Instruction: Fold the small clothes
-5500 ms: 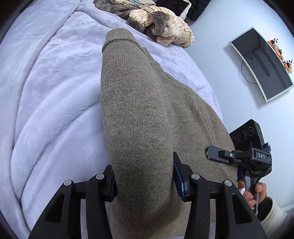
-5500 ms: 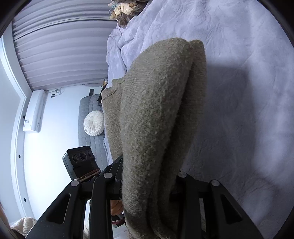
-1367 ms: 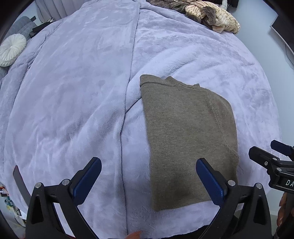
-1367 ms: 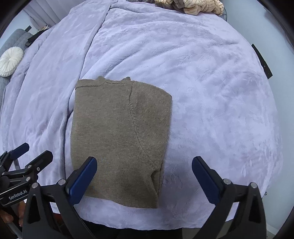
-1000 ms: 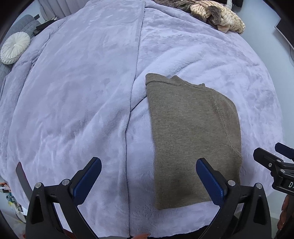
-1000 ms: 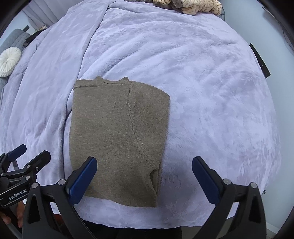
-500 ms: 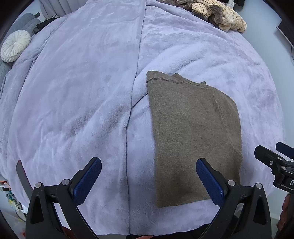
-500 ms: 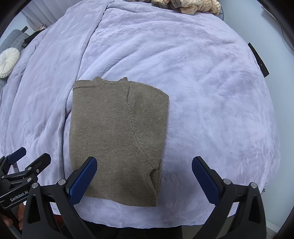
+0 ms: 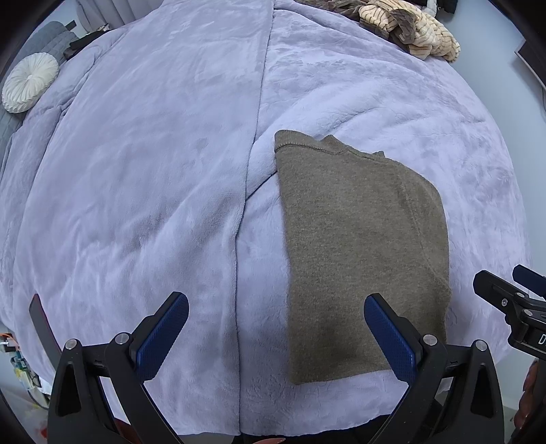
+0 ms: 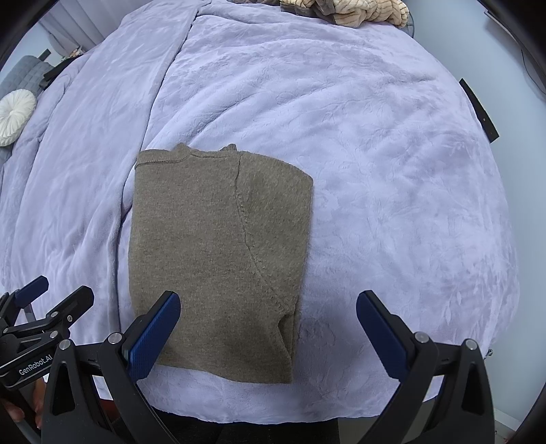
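Sweater (image 9: 361, 252), olive-brown knit, lies folded into a neat rectangle on the lavender blanket (image 9: 143, 177), near its front edge. From the left: a round white cushion (image 9: 30, 82) sits at the far edge, then the left gripper (image 9: 275, 333) hangs above the bedding, jaws spread wide, holding nothing. The right gripper (image 10: 268, 329) is likewise wide and empty. At the far right a heap, probably striped clothes (image 9: 409, 29), though the edge distorts it.
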The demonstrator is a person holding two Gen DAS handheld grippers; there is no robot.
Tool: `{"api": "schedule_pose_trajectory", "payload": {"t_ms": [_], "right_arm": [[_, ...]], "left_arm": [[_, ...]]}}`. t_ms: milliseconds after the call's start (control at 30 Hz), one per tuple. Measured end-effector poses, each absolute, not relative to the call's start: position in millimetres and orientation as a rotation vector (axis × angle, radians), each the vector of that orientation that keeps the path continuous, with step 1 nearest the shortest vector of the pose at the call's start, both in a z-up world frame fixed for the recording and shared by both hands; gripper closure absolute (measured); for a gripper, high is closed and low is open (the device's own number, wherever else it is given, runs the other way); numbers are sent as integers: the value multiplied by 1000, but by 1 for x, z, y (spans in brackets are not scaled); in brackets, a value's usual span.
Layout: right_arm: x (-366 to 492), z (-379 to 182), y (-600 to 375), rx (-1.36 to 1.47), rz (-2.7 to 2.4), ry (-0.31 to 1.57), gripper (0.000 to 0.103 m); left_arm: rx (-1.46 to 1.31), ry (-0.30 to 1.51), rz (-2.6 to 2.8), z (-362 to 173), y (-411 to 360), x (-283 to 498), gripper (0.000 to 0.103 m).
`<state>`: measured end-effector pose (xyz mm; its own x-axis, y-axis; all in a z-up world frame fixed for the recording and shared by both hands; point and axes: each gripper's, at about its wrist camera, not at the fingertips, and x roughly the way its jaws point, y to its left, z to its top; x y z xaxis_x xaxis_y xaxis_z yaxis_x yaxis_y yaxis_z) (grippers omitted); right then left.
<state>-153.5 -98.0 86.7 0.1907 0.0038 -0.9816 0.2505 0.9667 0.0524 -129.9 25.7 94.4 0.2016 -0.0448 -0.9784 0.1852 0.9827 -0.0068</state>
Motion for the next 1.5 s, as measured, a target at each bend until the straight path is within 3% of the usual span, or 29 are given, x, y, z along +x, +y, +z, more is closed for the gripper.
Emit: {"api": "schedule_pose_trajectory", "payload": {"t_ms": [1500], "right_arm": [[-153,85,-94,214,-176,1377,0]], "left_arm": [[116,1362,-151,95,28,-130,0]]}}
